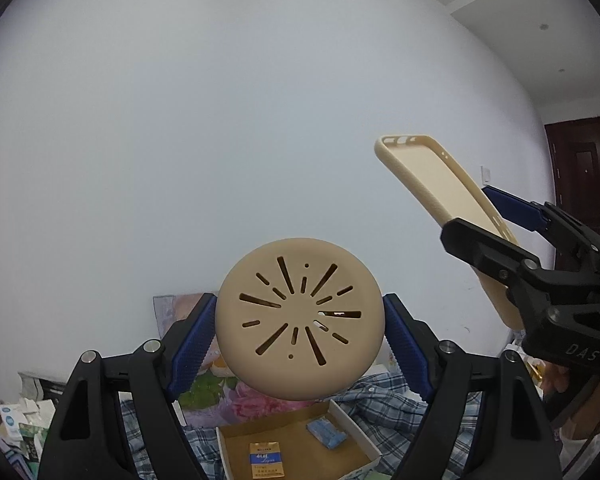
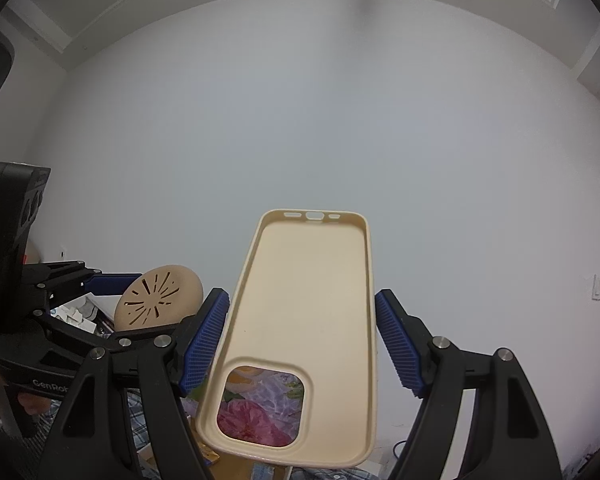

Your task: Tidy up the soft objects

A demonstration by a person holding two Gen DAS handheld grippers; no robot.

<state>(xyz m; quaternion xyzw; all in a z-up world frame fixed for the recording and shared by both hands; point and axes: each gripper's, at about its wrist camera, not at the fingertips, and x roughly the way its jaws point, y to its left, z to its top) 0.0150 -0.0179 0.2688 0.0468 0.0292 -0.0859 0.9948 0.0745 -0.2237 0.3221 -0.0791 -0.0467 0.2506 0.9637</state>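
Note:
My left gripper (image 1: 300, 328) is shut on a round beige silicone drain cover (image 1: 299, 318) with slits, held up in the air; it also shows in the right wrist view (image 2: 158, 296). My right gripper (image 2: 302, 340) is shut on a cream soft phone case (image 2: 304, 320), held across its width, inner side facing the camera. The case also shows in the left wrist view (image 1: 440, 196), raised at the right. Both are above a cardboard box (image 1: 236, 432) that holds a blue soft item (image 1: 326, 432) and a small yellow-blue packet (image 1: 265, 460).
The box lies on a bed with plaid cloth (image 1: 380, 392) and floral fabric (image 1: 236, 396). Packets are piled at the left (image 1: 16, 420). A white wall fills the background; a dark red door (image 1: 580, 168) stands at the right.

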